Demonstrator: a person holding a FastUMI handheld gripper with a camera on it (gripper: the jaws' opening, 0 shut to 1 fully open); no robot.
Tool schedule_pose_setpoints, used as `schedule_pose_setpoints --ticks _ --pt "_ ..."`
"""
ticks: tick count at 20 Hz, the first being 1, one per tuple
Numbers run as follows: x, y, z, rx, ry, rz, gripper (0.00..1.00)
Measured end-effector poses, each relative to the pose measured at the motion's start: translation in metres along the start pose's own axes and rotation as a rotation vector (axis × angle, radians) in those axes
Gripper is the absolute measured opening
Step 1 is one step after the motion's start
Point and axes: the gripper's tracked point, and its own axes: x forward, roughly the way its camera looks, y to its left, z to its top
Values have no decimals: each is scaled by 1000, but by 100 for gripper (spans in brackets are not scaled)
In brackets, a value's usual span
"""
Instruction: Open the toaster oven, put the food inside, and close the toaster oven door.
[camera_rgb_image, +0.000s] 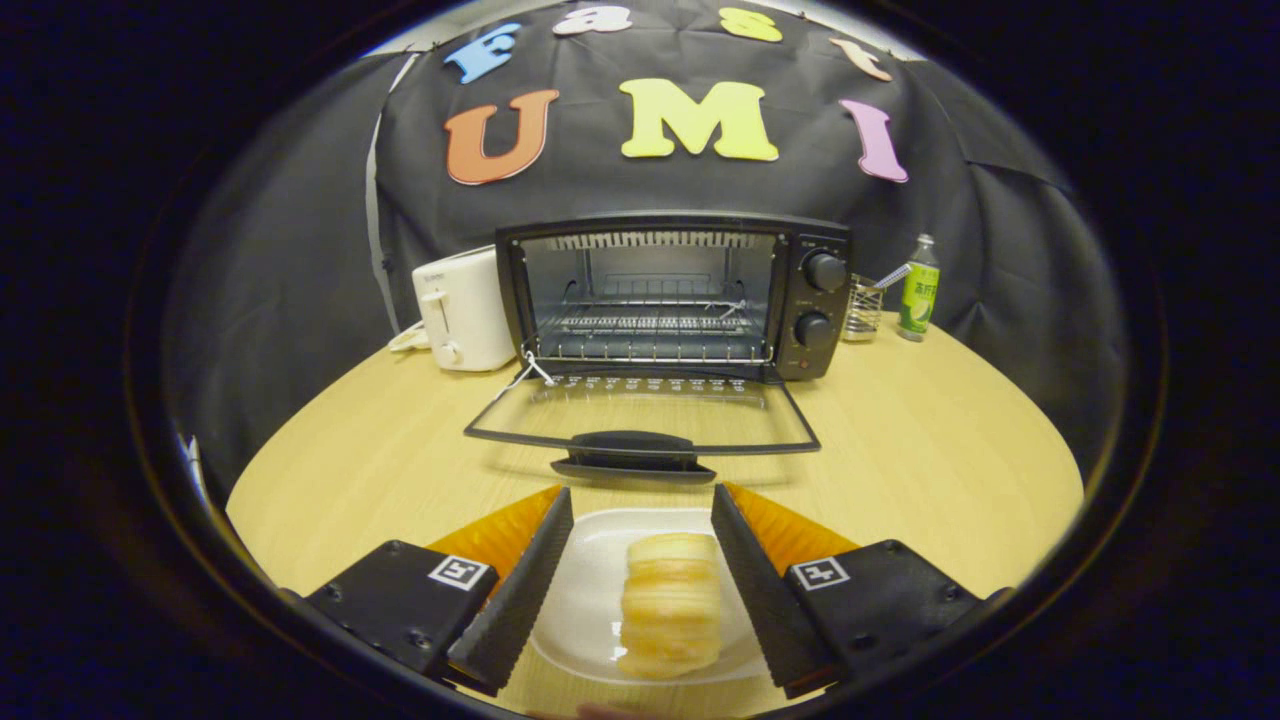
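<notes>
Food: a pale, ridged pastry (670, 603) lies low in the middle of the frame, on a white plate (590, 600). It sits between the two fingers, nearer the right one, so the grab looks close.

Plate: it rests flat on the desk (950, 470) and keeps the food off the wood. It lies just in front of the open door.

Jaws: the gripper (640, 590) has its jaws wide, one on each side of the food. Neither seems to press on it, though the right one may be touching; it is hard to tell. The wide gap likely lets them slide round the food before they close.

Toaster oven: the black toaster oven (675, 295) stands in the middle of the frame, beyond the plate. Its glass door (640, 415) is folded down flat toward the plate, so the first step looks done.

Rack: a wire rack (650, 325) shows inside, bare, a likely spot for the food.

Knobs: two round knobs (825, 272) sit on the oven's right side.

Toaster: a white toaster (465, 310) stands touching or just beside the oven's left side.

Bottle: a green bottle (918, 290) and a small wire holder (862, 310) stand right of the oven, out of the way.

Left to do: grab the food, put it in, shut the door.
</notes>
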Motion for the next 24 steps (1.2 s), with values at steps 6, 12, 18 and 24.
schedule_pose_setpoints --ticks 6,12,18,24 --pt "-22 -19 -29 22 -1 -29 94" --pt "-18 -23 -51 24 45 -24 95" --pt "-19 -22 -55 37 77 -10 87" --pt "-22 -24 -51 123 52 10 66"
